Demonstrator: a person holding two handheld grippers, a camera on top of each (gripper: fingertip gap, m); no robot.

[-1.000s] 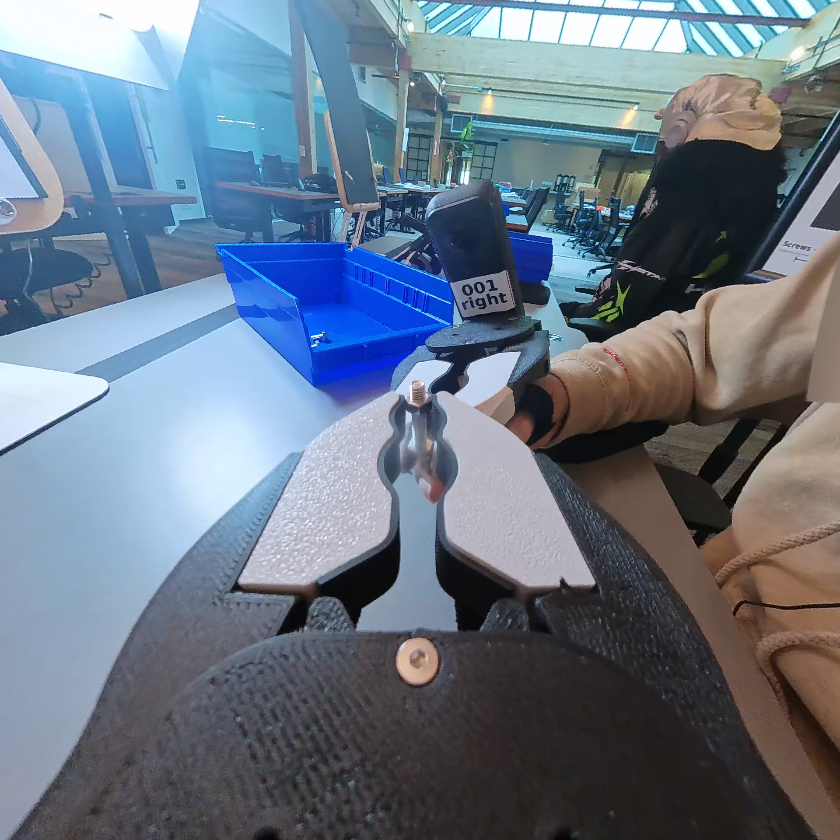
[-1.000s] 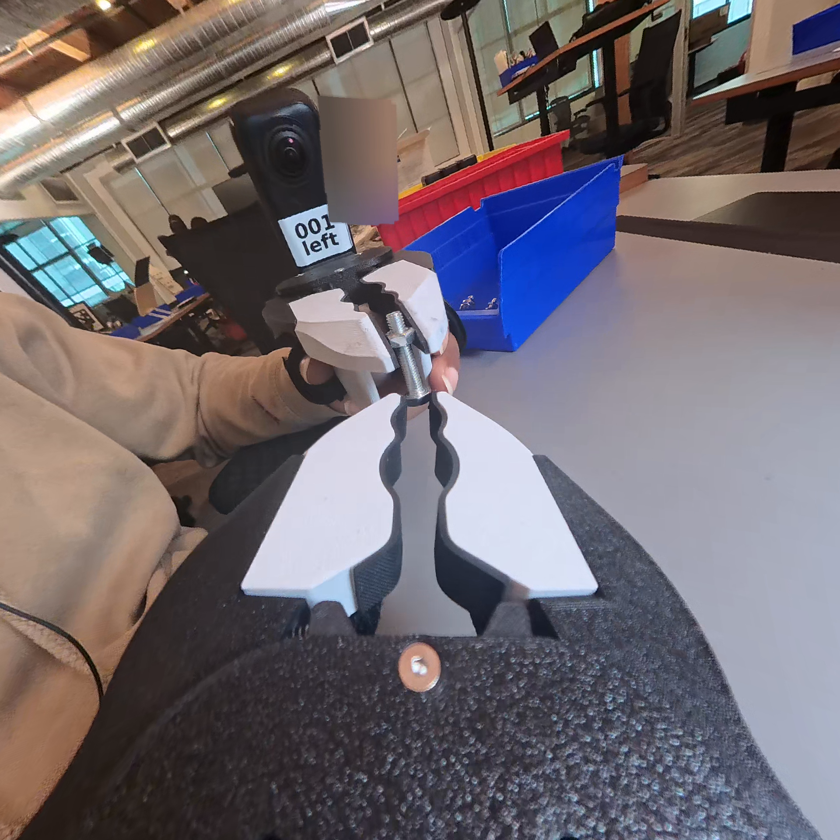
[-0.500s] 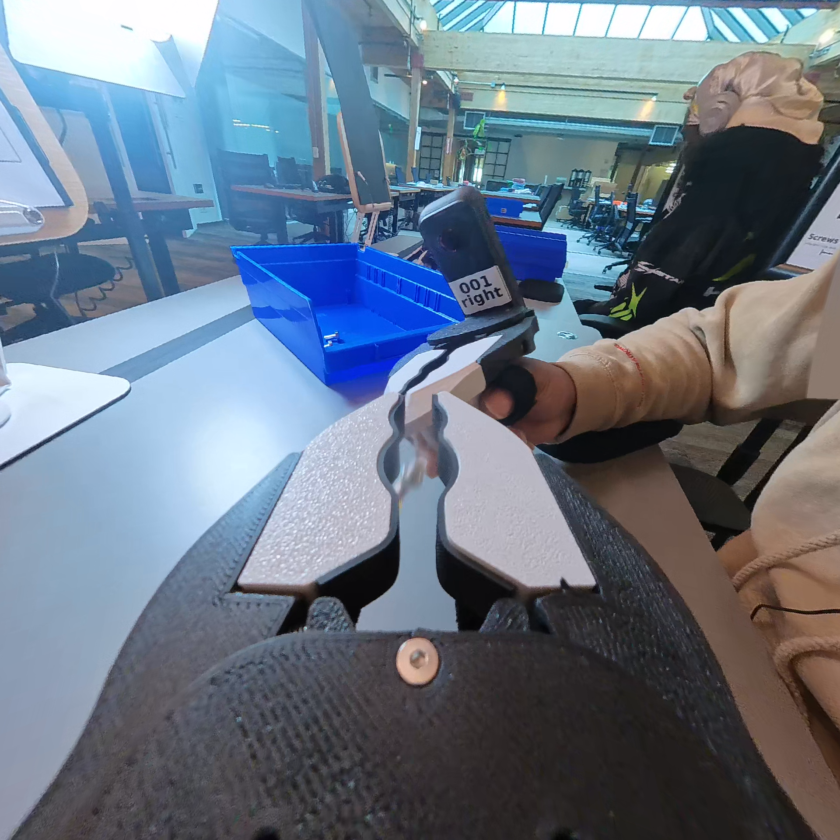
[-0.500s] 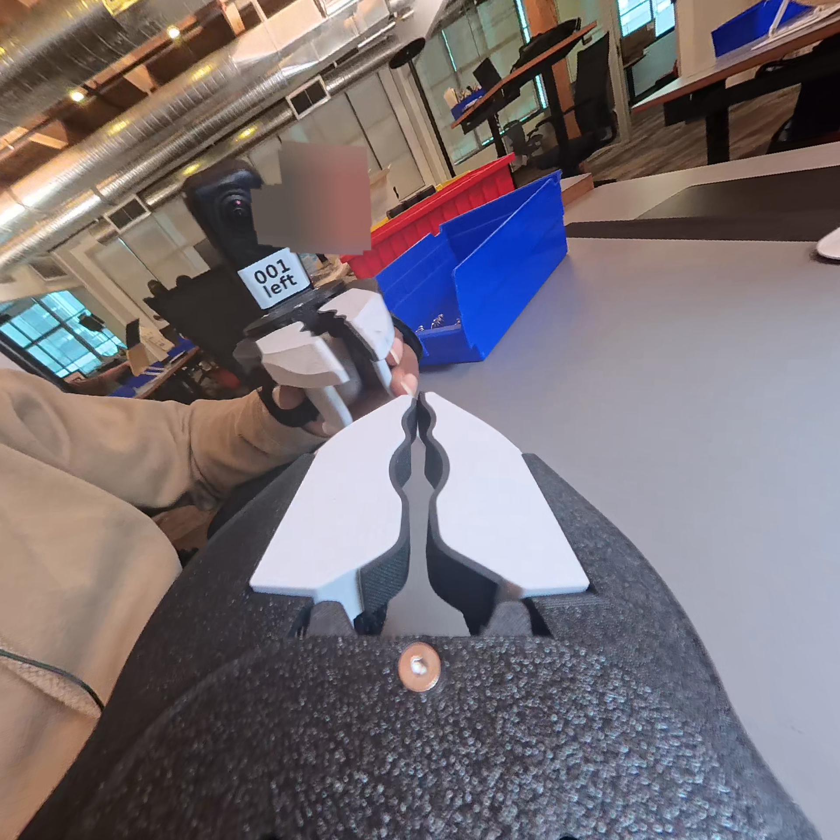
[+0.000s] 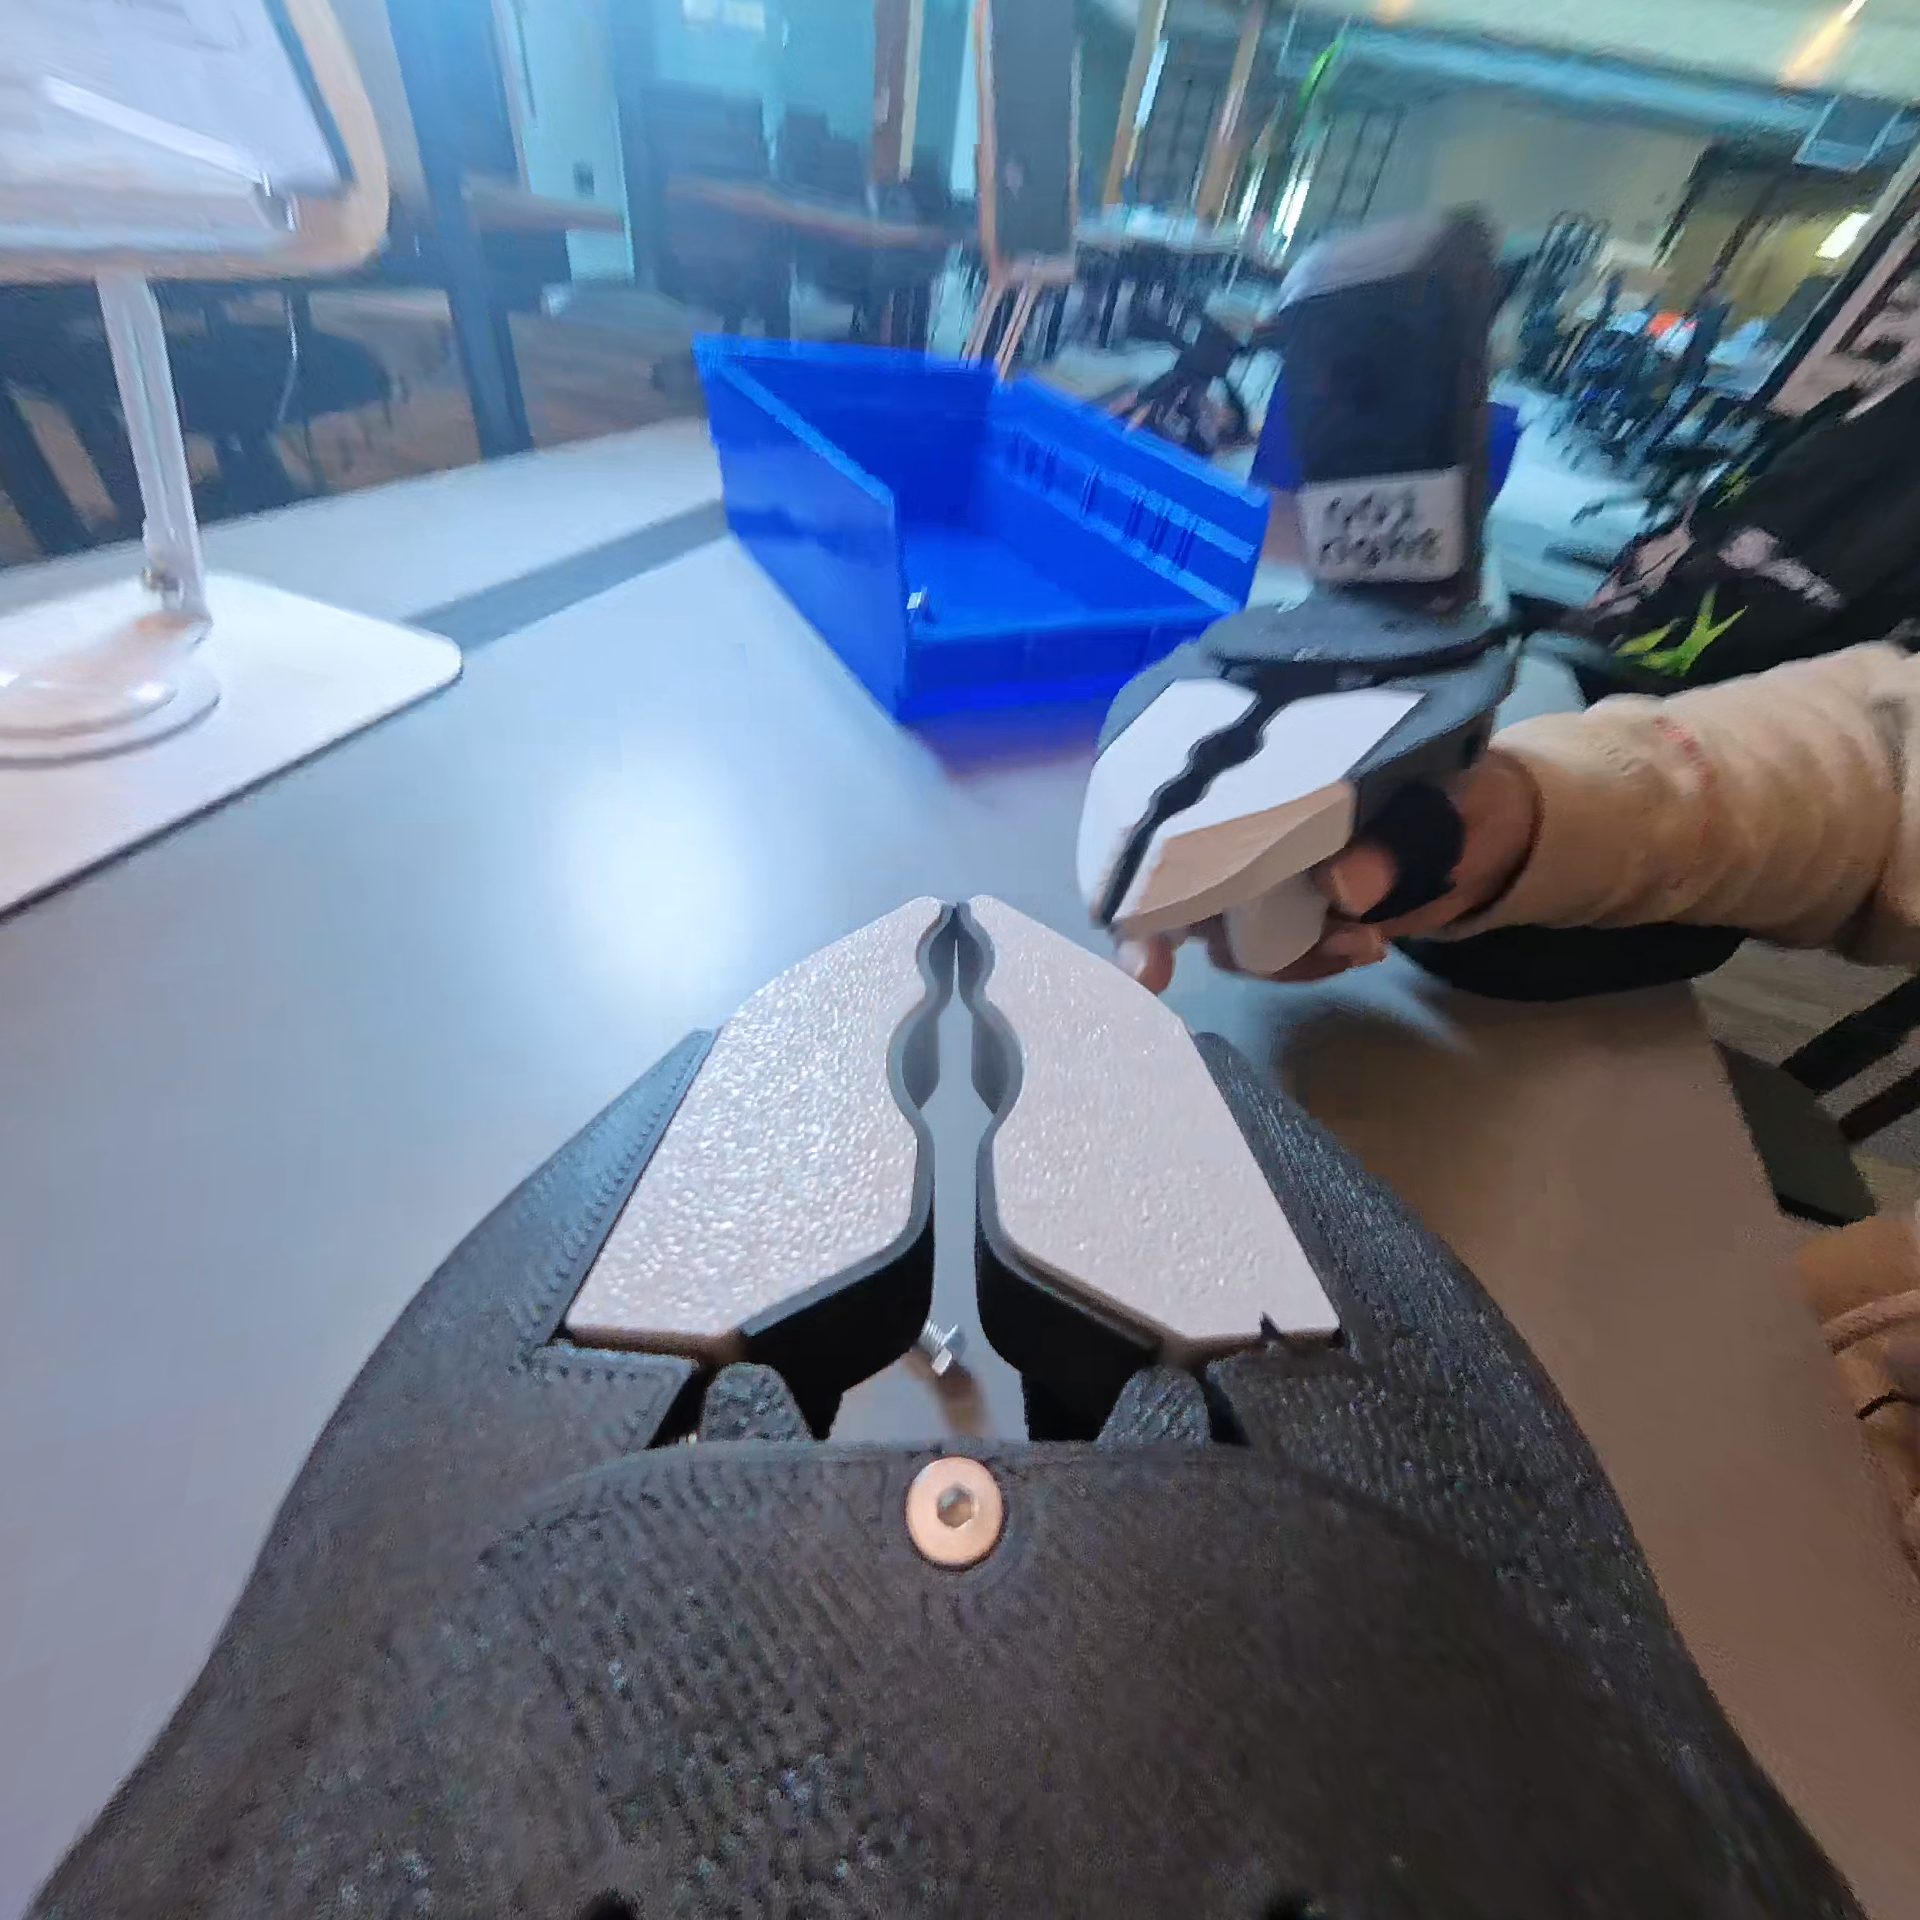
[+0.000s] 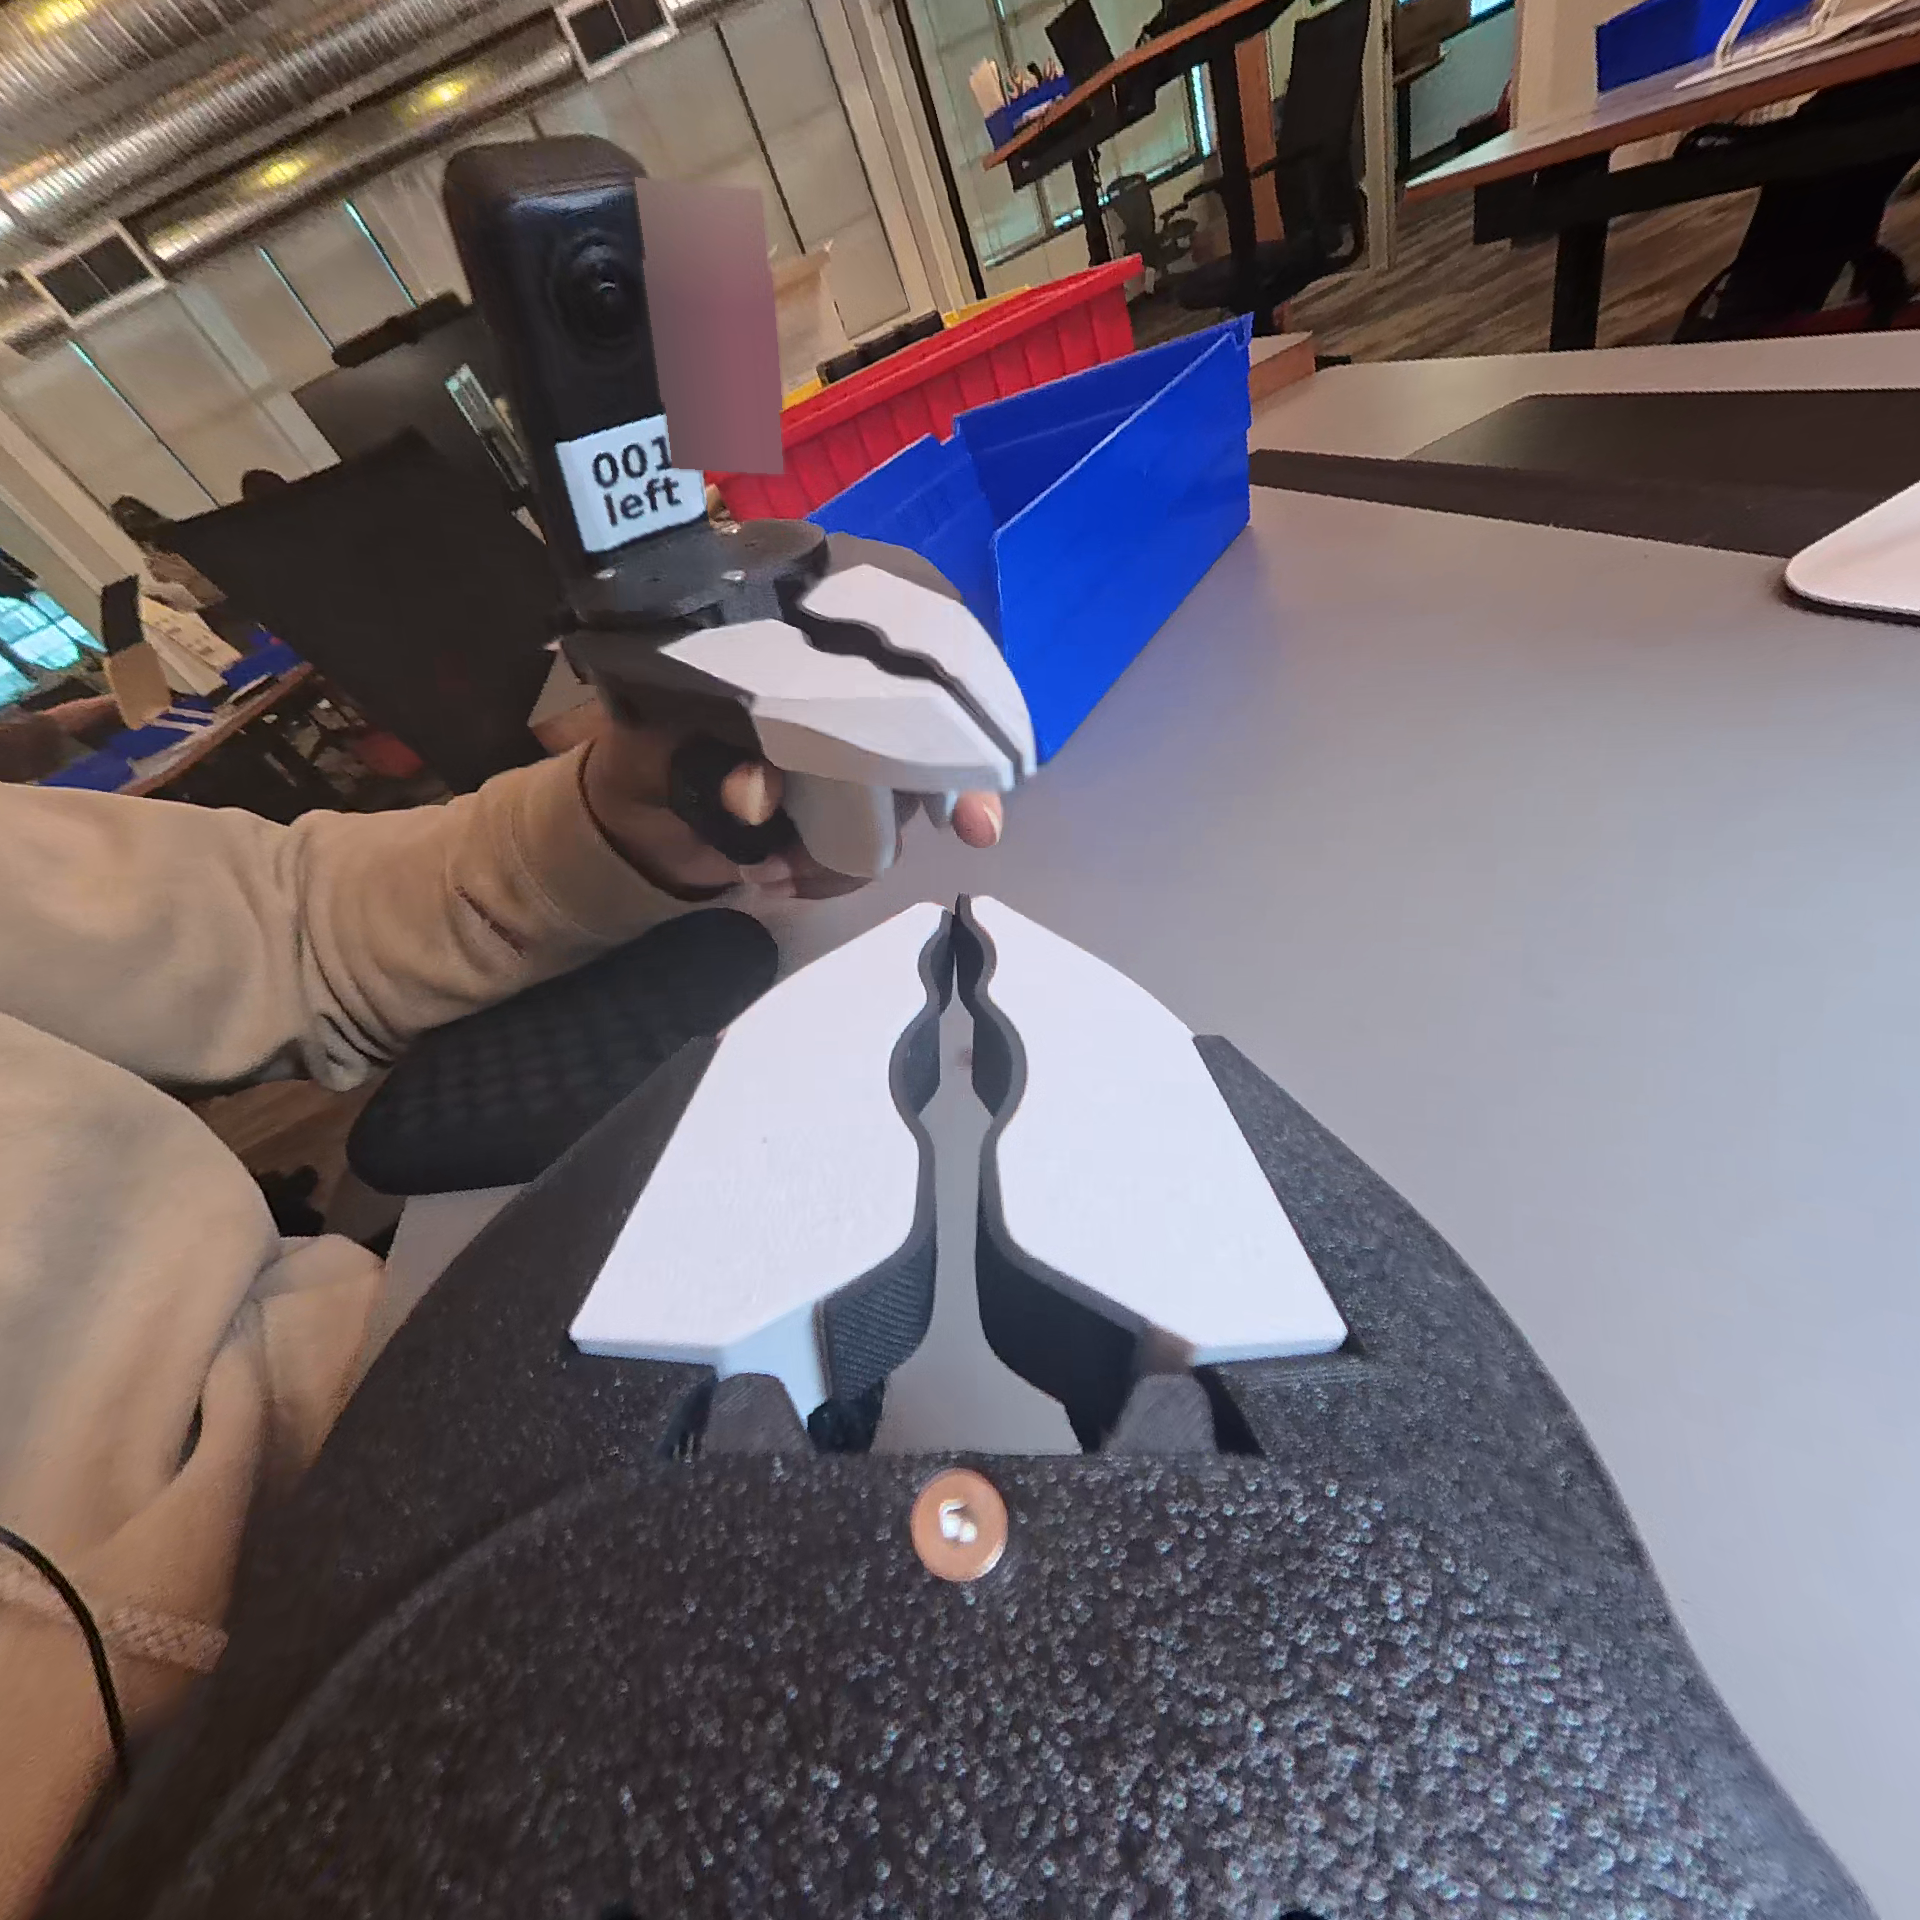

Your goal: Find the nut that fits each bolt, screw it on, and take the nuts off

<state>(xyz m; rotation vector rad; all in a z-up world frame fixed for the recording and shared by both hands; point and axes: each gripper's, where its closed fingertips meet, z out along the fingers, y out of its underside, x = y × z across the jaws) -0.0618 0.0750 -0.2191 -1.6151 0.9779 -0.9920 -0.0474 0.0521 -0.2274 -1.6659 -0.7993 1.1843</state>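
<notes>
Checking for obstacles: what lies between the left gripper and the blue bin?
Left wrist view: only bare table between left gripper and blue bin; the right gripper is off to one side.

Blue bin (image 5: 940,540) beside a red bin (image 6: 966,364); grey table (image 6: 1507,831); grippers' fingers (image 6: 790,1132) white on pebbled black bodies; cream sleeve (image 5: 1704,779).

Glossy blue plastic bin (image 5: 935,540), smooth matt grey table (image 5: 416,935), rough-grained white gripper fingers (image 5: 790,1132), shiny metal bolt (image 5: 943,1342).
</notes>
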